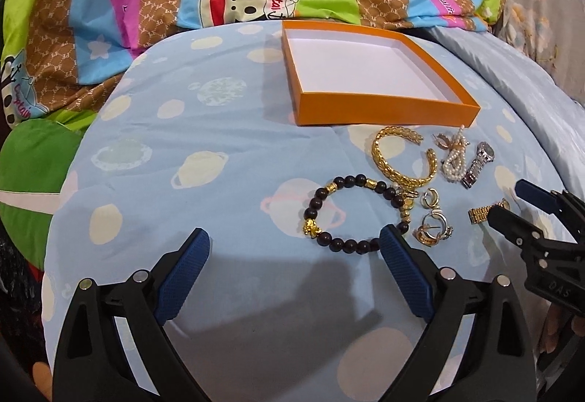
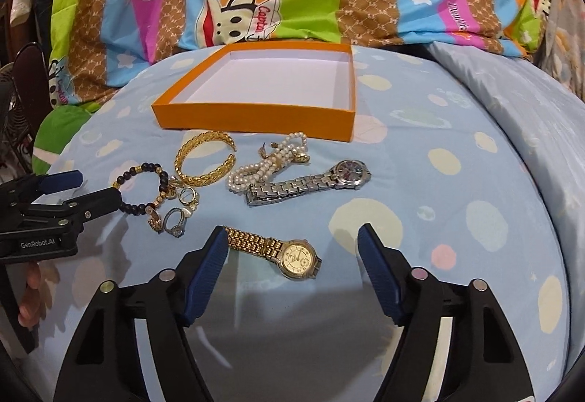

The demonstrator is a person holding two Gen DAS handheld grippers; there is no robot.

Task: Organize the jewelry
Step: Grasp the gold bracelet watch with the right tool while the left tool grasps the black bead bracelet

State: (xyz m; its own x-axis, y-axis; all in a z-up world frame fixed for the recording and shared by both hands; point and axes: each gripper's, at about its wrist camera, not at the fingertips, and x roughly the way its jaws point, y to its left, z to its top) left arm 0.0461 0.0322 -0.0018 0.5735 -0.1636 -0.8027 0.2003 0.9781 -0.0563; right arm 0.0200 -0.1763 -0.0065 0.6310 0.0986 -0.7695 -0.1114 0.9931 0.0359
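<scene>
Your right gripper (image 2: pixel 292 252) is spread apart with nothing pinched yet. The gold watch (image 2: pixel 292 255) lies flat on the blue sheet (image 2: pixel 457 219), right between its fingers, with the band touching the left one. Go down slowly and squeeze the round face or the band beside it. Your left gripper (image 1: pixel 294 243) is wide open too, near the black bead bracelet (image 1: pixel 351 211). The orange box (image 2: pixel 256 115) waits empty behind

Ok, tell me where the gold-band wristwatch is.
In the right wrist view, the gold-band wristwatch lies on the blue bedsheet between the open right gripper's fingertips, below the silver watch.
</scene>
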